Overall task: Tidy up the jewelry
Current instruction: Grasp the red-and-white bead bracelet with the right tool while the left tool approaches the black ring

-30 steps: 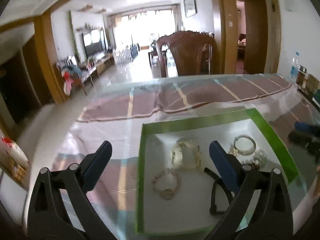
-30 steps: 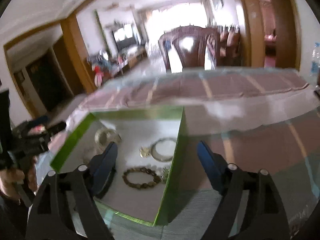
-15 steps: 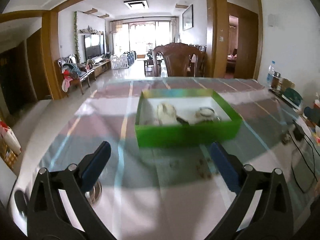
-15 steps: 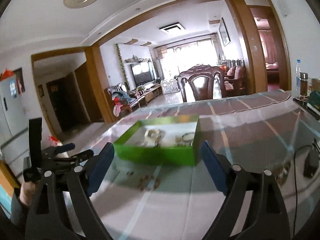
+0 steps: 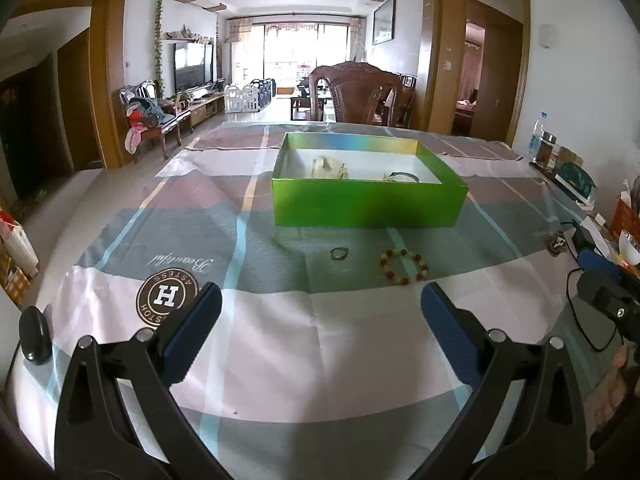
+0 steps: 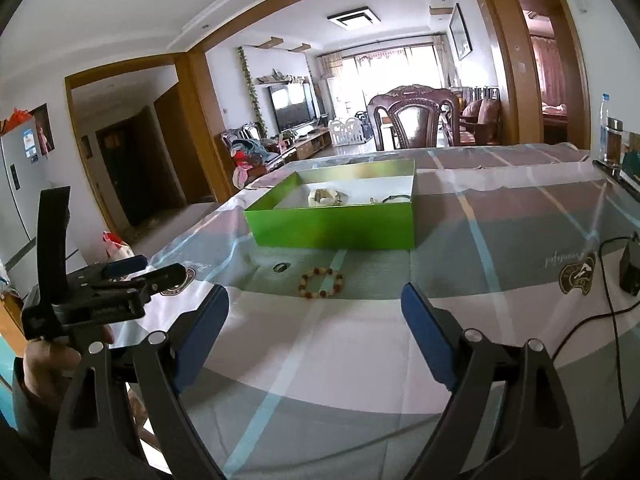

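A green box [image 5: 368, 200] with a white inside stands mid-table; it also shows in the right wrist view [image 6: 336, 226]. Inside lie a pale bracelet [image 5: 329, 167] and a thin bangle [image 5: 404, 177]. On the cloth in front of the box lie a beaded bracelet [image 5: 404, 266] and a small dark ring [image 5: 339, 253]; both show in the right wrist view, the bracelet [image 6: 321, 282] and the ring [image 6: 281, 267]. My left gripper [image 5: 320, 312] is open and empty, near the table's front. My right gripper [image 6: 316, 316] is open and empty, short of the bracelet.
A checked tablecloth [image 5: 280, 340] covers the table. A black round object [image 5: 35, 335] sits at the left edge. Bottles and boxes [image 5: 560, 160] and black cables [image 6: 600, 316] are on the right. A wooden chair [image 5: 360, 96] stands behind the table.
Both grippers have pulled back from over the box to the table's near side. The beaded bracelet and ring on the cloth have come into view.
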